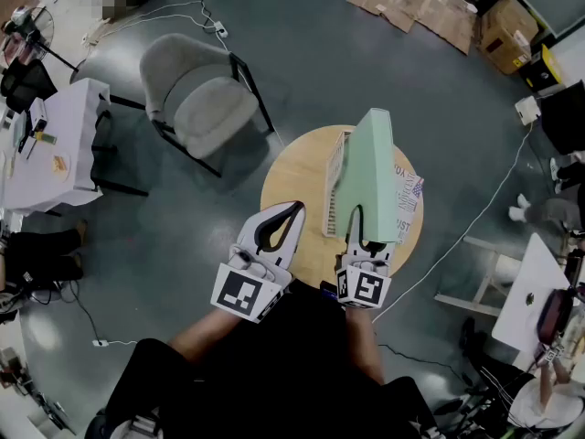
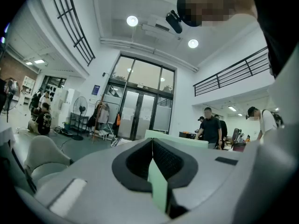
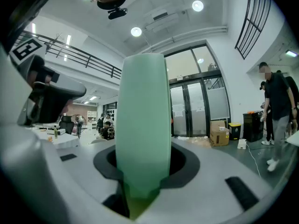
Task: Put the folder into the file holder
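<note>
Folder in my grip, not in the holder yet

My right gripper point(image 1: 366, 243) is clamped on the near end of the green folder point(image 1: 367, 176). Its jaws are partly apart, with the folder squeezed between them. The folder sticks straight out ahead of that gripper, standing on its thin edge, over the round table point(image 1: 292, 176). The file holder point(image 1: 335, 186) stands on the table, just to the left of the folder and ahead of the gripper. I cannot tell if the two touch. I think the pick-up is done. What is left is to line the folder up with a slot, slide it in and let go. My left gripper point(image 1: 291, 210) has its jaws together. I see nothing held in it, and it sits left of the holder, touching nothing.
</note>
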Tool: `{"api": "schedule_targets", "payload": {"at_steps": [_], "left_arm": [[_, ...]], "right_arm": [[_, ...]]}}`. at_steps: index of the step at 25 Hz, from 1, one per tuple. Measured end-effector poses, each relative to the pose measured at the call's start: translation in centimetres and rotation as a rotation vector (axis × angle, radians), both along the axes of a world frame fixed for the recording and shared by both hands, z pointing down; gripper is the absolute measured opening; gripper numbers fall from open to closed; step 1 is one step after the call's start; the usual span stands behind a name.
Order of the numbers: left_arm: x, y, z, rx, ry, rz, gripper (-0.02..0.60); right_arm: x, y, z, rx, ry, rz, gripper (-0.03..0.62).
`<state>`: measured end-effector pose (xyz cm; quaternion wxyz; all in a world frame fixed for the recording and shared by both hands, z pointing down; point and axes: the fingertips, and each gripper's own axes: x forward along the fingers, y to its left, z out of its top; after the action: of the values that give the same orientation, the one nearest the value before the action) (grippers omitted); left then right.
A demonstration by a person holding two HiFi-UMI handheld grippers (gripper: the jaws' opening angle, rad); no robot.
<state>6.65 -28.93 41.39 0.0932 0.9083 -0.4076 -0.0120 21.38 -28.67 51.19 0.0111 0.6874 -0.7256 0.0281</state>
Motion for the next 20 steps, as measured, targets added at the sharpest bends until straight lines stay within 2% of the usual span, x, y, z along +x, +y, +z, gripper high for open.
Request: {"api": "schedule_targets", "payload": {"at_steps": [12, 20], "left_arm": [[0.0, 0.0, -0.1, 0.006, -0.004, 0.002, 0.008], [-0.2, 0.1, -0.2, 0.009, -0.009, 0.009, 0.008]], "right_arm": [[-0.2, 0.3, -0.6, 0.062, 0.014, -0.004, 0.141], [-0.5, 0.3, 0.6, 0.048, 0.011, -0.006, 0.141]]}}
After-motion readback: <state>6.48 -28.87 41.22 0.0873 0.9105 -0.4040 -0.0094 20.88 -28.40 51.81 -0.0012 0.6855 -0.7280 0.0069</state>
